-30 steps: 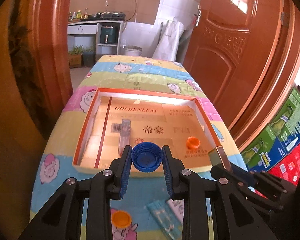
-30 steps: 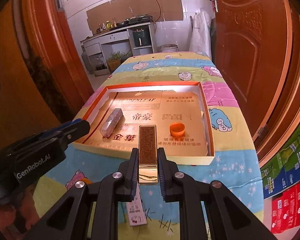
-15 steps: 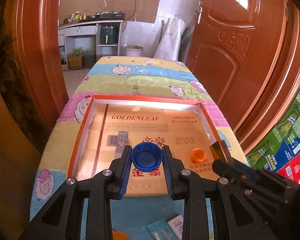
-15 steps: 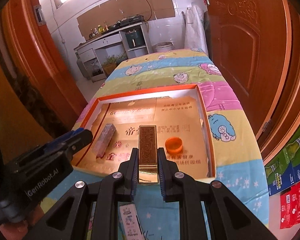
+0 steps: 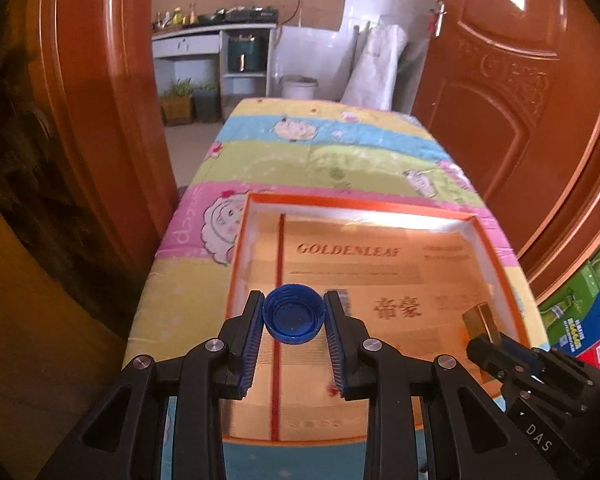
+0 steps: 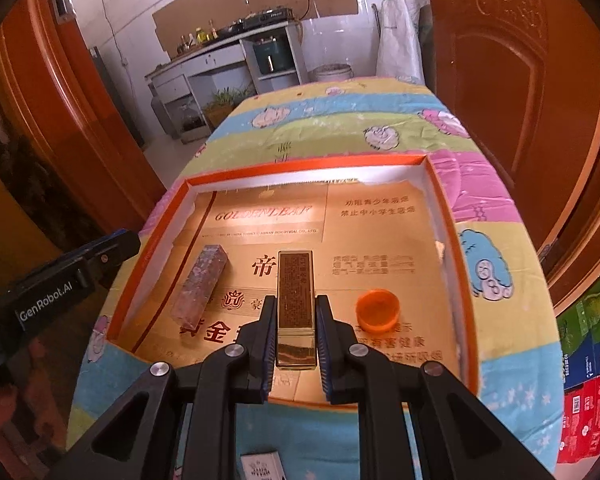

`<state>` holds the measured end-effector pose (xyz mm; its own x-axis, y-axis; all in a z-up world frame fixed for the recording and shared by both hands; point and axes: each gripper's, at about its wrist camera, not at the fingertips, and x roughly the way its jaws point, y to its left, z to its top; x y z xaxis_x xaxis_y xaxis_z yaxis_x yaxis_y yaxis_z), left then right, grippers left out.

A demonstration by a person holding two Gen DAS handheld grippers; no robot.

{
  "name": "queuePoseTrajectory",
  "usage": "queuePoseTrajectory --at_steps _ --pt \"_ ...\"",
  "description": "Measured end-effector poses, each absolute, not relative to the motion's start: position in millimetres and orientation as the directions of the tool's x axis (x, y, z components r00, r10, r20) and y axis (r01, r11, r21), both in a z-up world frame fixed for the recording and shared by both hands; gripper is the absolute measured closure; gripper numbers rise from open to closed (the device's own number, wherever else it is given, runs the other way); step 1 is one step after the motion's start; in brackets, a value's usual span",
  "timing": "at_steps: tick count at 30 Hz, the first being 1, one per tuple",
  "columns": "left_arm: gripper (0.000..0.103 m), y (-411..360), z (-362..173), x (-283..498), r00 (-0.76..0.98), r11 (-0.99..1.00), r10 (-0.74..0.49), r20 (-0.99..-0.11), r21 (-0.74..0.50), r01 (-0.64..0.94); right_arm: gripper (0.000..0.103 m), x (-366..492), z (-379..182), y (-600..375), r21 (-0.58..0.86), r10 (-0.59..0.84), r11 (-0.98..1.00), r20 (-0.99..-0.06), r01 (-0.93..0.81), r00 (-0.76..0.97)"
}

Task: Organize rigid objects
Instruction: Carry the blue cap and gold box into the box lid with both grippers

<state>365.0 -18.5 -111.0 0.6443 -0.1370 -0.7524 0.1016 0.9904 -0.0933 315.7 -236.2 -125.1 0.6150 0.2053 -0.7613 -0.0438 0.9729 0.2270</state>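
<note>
My left gripper [image 5: 294,314] is shut on a blue bottle cap [image 5: 294,318] and holds it over the left part of the orange-rimmed box [image 5: 360,202]. My right gripper [image 6: 295,318] is shut on a gold rectangular bar [image 6: 295,304] over the box's near middle; the bar also shows in the left wrist view [image 5: 480,320]. Inside the box [image 6: 308,162] lie a marbled grey-pink block [image 6: 204,278] at the left and an orange cap [image 6: 378,308] at the right.
The box rests on a table with a colourful cartoon cloth [image 5: 332,148]. Wooden doors [image 5: 512,92] stand on both sides. Coloured cartons [image 6: 592,364] are stacked at the right. A small card packet [image 6: 262,466] lies on the cloth near the front edge.
Both grippers have moved forward over the box with their objects still held. The left one has shifted toward the box's left side.
</note>
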Motion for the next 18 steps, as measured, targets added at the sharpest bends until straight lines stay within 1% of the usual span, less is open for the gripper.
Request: queuePoseTrajectory --at_steps 11,18 --pt "0.072 -14.6 -147.4 375.2 0.609 0.995 -0.094 -0.788 -0.047 0.092 0.085 329.5 -152.6 -228.6 0.184 0.169 0.982 -0.805 -0.032 0.568" --pt "0.072 -16.3 -159.2 377.4 0.596 0.995 -0.088 -0.798 -0.037 0.097 0.085 332.1 -159.2 -230.0 0.179 0.163 0.984 -0.813 -0.026 0.56"
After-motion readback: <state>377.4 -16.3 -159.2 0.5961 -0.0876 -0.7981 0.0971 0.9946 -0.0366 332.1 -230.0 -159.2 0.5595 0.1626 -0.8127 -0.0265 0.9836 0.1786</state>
